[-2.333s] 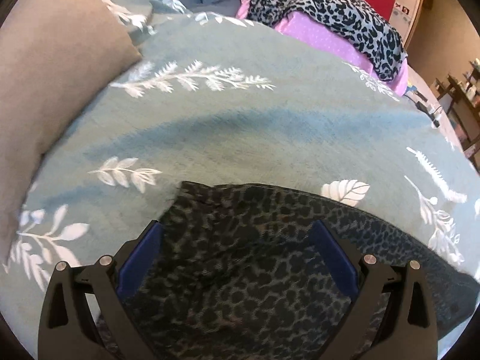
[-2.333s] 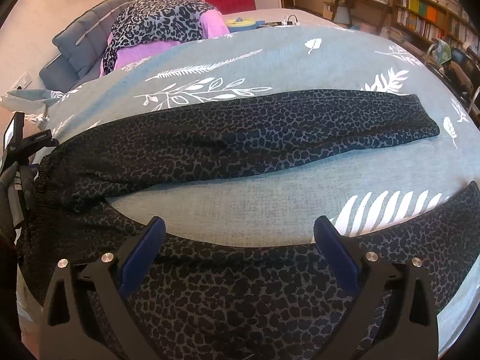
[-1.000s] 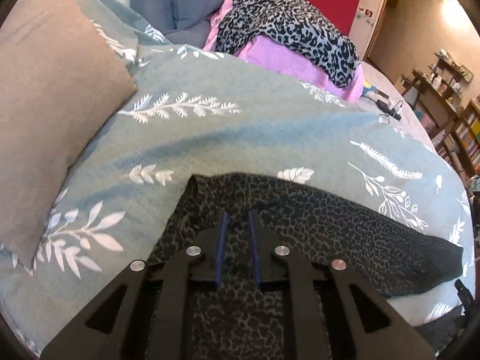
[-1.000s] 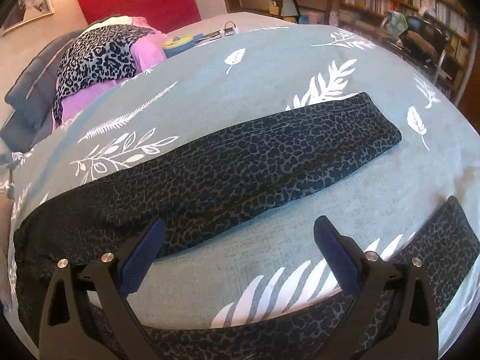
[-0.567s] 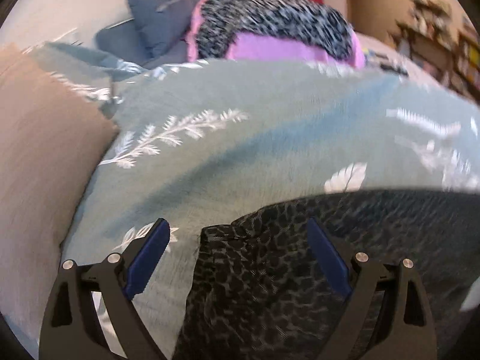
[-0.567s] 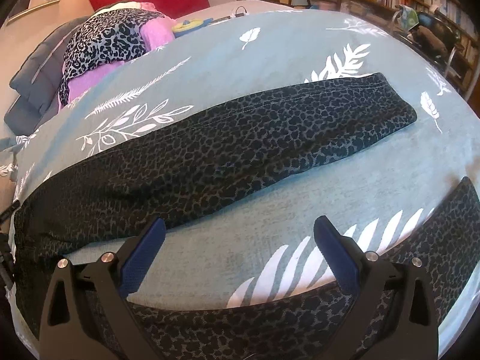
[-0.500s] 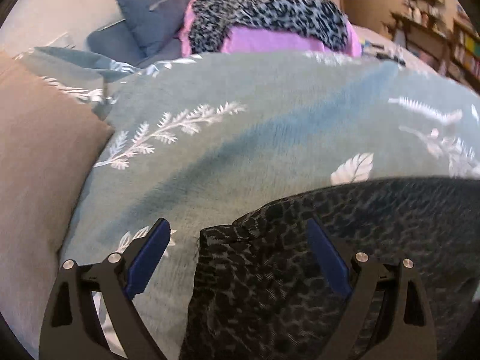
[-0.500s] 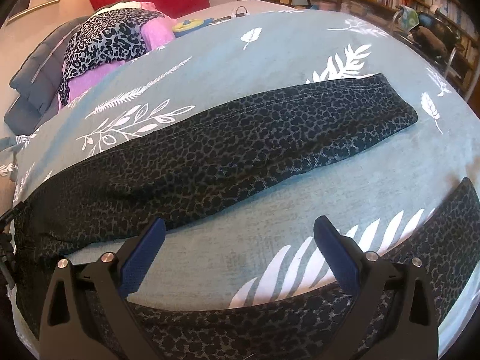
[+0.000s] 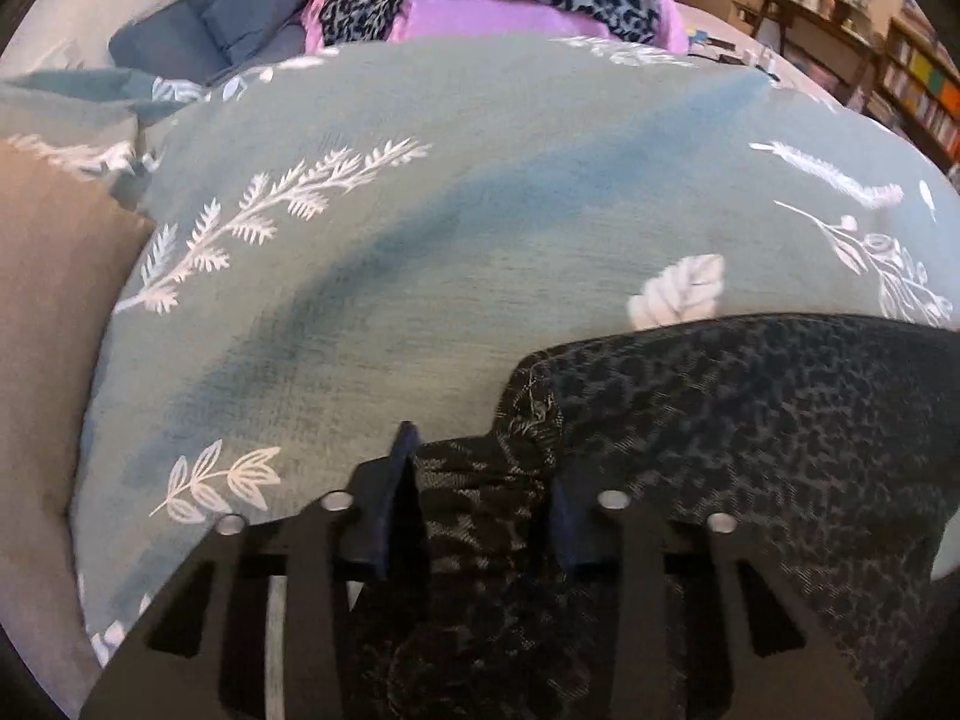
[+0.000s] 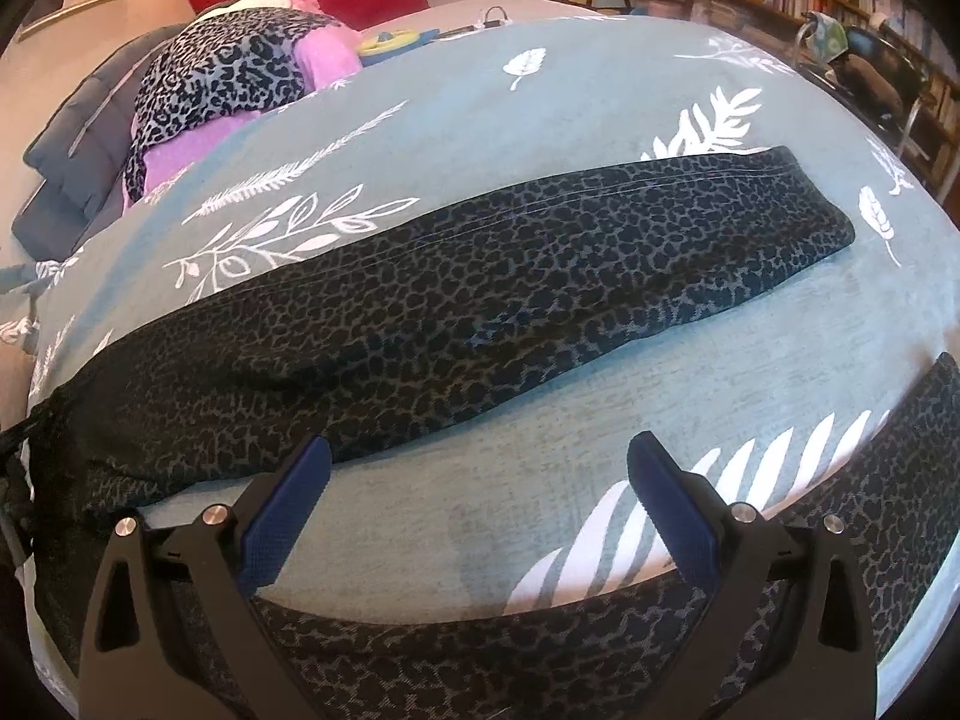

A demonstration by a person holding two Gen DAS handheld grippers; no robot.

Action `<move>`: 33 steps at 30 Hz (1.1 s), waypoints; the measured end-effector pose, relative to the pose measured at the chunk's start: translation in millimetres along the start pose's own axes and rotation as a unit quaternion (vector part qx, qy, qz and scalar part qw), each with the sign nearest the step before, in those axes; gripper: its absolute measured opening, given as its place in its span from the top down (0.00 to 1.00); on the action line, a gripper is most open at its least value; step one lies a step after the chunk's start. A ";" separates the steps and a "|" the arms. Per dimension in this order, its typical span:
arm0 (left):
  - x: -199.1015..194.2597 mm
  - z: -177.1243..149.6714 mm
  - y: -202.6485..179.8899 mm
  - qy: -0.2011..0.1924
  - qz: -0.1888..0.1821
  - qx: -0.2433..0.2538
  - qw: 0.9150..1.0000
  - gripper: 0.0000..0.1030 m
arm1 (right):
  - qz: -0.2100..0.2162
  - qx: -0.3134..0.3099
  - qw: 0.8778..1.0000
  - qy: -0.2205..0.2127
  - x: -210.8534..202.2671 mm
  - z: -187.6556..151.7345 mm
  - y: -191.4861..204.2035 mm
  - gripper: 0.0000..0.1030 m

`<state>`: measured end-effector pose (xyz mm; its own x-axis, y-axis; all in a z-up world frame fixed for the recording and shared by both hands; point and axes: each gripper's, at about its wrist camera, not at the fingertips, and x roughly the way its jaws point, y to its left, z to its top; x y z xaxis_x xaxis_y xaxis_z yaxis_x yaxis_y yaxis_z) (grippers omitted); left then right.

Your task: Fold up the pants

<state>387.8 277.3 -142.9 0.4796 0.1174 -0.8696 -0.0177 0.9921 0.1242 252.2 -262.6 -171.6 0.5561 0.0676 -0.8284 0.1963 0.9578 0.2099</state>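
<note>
Left gripper [image 9: 480, 492]: jaws closing, a bunched corner of the pants [image 9: 750, 450] sitting between the blue pads; whether the pads are already pressing the cloth cannot be told from the left wrist view. Probable reason for taking this corner: it looks like the waist end, a firm hem to lift and carry over for a lengthwise fold.

Right gripper [image 10: 480, 480]: jaws standing wide apart, nothing between them, hovering over bare bedspread [image 10: 600, 138] between the two legs. Judged to be waiting to pick up the near leg.

The pants are lying flat on the bed, spread in a V: far leg [image 10: 540, 276] running straight toward the upper right, near leg [image 10: 540, 660] passing under the right gripper. Fabric is dark grey with a black leopard print, soft, thin, lightly wrinkled at the waist. No fold made yet.
</note>
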 end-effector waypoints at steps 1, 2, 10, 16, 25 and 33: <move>-8.2 -2.3 -3.4 -0.009 -0.004 0.004 1.000 0.66 | -0.002 0.002 1.000 -0.002 -0.2 1.7 -2.8 0.03; -16.5 -2.9 -6.6 -0.019 -0.008 0.007 1.000 0.66 | -0.007 0.004 1.000 -0.005 -0.2 5.0 -6.8 0.03; -104.9 -35.3 -18.6 -0.110 -0.067 0.019 0.991 0.66 | -0.045 0.043 0.998 -0.030 -0.8 40.2 -54.1 0.03; -167.9 -83.1 -21.6 -0.160 -0.116 0.028 0.980 0.66 | -0.035 0.077 0.996 -0.037 8.1 66.6 -88.6 0.03; -225.8 -158.4 -7.4 -0.181 -0.161 -0.003 0.970 0.66 | -0.013 0.157 0.987 -0.038 31.4 110.8 -129.4 0.03; -246.7 -181.8 4.1 -0.189 -0.151 -0.011 0.970 0.66 | 0.002 0.230 0.973 -0.014 61.1 143.3 -157.0 0.03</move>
<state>109.9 260.5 -14.8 0.7532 -0.1985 -0.6272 0.1561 0.9801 -0.1228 371.1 -448.9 -180.7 0.5781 0.0572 -0.8139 0.5312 0.7307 0.4287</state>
